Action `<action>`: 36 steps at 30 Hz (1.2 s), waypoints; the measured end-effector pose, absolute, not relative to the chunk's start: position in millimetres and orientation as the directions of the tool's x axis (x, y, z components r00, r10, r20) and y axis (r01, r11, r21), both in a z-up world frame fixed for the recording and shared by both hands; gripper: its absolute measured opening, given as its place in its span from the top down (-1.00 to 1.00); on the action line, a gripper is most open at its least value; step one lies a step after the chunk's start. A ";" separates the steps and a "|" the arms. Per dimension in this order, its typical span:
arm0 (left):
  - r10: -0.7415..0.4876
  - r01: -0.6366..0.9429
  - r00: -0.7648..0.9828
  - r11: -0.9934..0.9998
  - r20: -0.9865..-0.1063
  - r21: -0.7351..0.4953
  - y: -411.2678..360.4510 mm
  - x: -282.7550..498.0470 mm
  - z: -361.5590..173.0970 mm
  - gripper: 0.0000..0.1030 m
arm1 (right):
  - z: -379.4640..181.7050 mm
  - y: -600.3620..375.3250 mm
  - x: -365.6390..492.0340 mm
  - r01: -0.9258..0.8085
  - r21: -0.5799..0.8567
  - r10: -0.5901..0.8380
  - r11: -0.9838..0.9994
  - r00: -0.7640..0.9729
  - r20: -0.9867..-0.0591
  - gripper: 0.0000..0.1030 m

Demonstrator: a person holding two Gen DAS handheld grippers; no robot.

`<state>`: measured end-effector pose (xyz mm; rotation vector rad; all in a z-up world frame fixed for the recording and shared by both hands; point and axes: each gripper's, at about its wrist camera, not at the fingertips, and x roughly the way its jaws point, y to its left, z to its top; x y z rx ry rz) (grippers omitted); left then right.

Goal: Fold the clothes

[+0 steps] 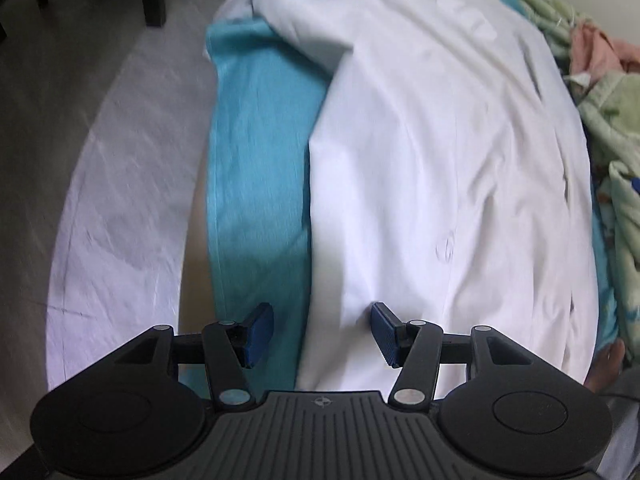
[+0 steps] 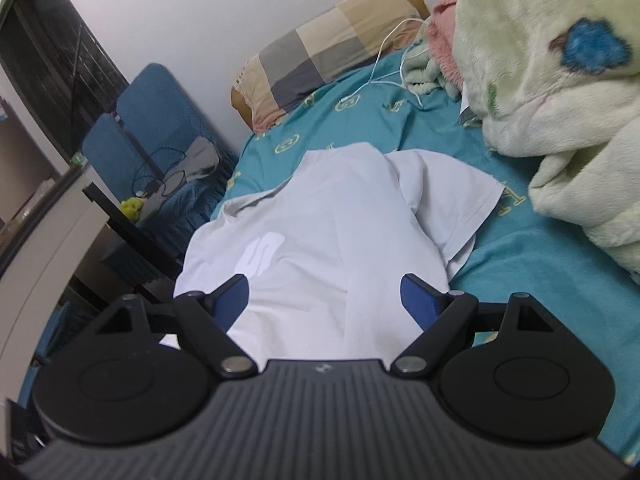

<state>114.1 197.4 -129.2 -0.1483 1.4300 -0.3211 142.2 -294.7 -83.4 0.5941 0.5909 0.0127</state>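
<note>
A white T-shirt lies spread on a teal bed sheet. Its left long edge runs down the middle of the left wrist view. My left gripper is open and empty, just above that edge, one pad over the sheet and one over the shirt. In the right wrist view the shirt lies lengthwise, with a pale logo and one sleeve folded in at the right. My right gripper is open and empty, low over the near part of the shirt.
A fluffy green and cream blanket is heaped on the right of the bed; it also shows in the left wrist view. A checked pillow and a white cable lie at the head. A blue chair stands left of the bed. A white sheet hangs at the bed's left side.
</note>
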 end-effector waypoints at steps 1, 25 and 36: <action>-0.300 0.146 0.112 0.948 -0.947 -0.283 197.0 111.2 -127.8 -0.12 | -82.3 -295.6 139.7 0.159 0.528 0.171 0.834 0.836 -0.521 -0.64; -0.127 0.145 -0.041 0.981 -0.991 -0.131 228.9 62.5 -82.2 0.98 | -69.3 -345.0 122.5 0.271 0.554 0.054 0.787 0.865 -0.499 -0.64; -0.103 0.202 0.253 0.978 -0.962 -0.052 139.2 74.7 -8.1 -0.24 | -64.4 -356.5 117.5 0.272 0.567 0.068 0.777 0.860 -0.506 -0.64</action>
